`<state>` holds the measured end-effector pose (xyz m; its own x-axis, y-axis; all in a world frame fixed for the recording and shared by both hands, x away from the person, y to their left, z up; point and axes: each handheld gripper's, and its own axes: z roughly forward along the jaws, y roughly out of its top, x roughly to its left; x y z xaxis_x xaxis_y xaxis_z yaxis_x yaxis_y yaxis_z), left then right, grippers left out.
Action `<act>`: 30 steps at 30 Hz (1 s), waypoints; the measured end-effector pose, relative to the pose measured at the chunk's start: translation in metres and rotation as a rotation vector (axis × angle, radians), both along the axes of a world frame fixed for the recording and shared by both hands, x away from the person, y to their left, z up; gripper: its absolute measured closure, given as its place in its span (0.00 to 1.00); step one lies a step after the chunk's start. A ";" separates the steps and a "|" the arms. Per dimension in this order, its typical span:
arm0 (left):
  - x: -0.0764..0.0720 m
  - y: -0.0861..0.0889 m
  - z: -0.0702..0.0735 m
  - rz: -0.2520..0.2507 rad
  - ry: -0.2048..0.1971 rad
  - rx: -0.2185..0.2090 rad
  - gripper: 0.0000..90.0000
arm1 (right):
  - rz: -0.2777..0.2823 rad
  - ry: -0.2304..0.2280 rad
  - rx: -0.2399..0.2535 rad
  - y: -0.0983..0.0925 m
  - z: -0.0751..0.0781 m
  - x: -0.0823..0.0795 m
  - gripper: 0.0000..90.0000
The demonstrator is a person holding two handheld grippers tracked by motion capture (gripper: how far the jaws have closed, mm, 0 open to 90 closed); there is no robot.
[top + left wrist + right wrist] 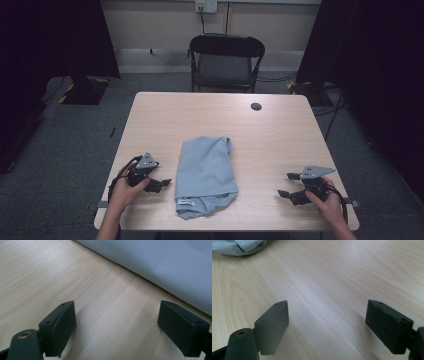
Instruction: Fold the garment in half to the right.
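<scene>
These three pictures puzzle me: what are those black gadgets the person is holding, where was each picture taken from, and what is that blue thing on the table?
A person sits at a wooden table and holds a hand-operated clamp in each hand. The large picture comes from a camera fixed above, looking down. There the left gripper shows at the left and the right gripper at the right. The other two pictures come from small cameras riding on the clamps, each looking out between its own two black jaws. Between the hands lies a folded light blue garment, with a small label near its front edge. Both clamps stand open with bare wood between the jaws, so nothing is held. An empty black chair stands behind the table.
</scene>
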<state>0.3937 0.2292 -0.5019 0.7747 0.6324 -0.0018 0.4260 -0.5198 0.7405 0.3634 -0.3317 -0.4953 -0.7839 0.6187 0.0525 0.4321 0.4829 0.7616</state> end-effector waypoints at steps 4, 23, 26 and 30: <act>0.000 0.000 0.000 -0.002 0.000 0.002 0.16 | -0.005 0.000 0.002 -0.003 0.001 -0.001 0.20; -0.001 0.000 0.000 -0.009 -0.001 0.001 0.16 | -0.034 0.008 -0.007 -0.022 0.001 -0.006 0.20; -0.001 0.000 0.000 -0.010 -0.002 0.002 0.16 | -0.036 0.010 -0.011 -0.025 0.000 -0.007 0.20; -0.001 0.000 0.000 -0.010 -0.001 0.002 0.16 | -0.042 0.007 -0.010 -0.029 -0.001 -0.009 0.20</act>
<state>0.3927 0.2291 -0.5019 0.7811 0.6244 0.0006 0.4196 -0.5256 0.7400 0.3546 -0.3609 -0.4958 -0.7568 0.6517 0.0510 0.4573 0.4720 0.7537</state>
